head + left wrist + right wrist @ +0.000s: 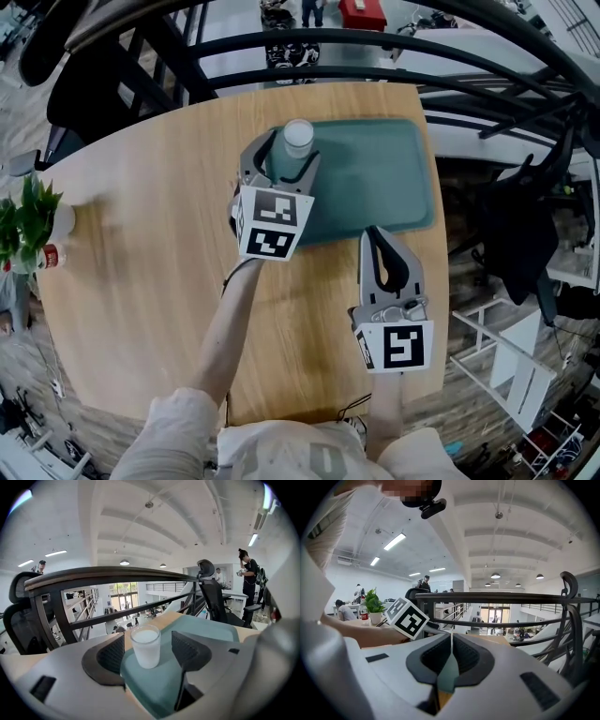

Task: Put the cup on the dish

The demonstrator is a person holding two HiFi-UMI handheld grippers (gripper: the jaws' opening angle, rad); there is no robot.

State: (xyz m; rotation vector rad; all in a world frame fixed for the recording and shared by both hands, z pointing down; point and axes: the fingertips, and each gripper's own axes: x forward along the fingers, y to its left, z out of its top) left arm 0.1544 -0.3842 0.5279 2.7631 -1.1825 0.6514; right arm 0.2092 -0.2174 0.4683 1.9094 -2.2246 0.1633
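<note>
A white cup [297, 138] [146, 646] stands upright on the left end of the green dish [375, 178] [206, 630], a flat rounded tray on the wooden table [141, 244]. My left gripper [286, 156] [147, 644] is open, with a jaw on each side of the cup. A small gap shows between each pad and the cup wall. My right gripper [372, 232] [451, 639] is shut with nothing in it. Its tips lie at the dish's near edge, to the right of the left gripper.
A potted plant [26, 217] and a small red-labelled bottle [52, 255] stand at the table's left edge. A black railing [375, 42] curves round the far side. An office chair [520, 234] stands off the table's right edge.
</note>
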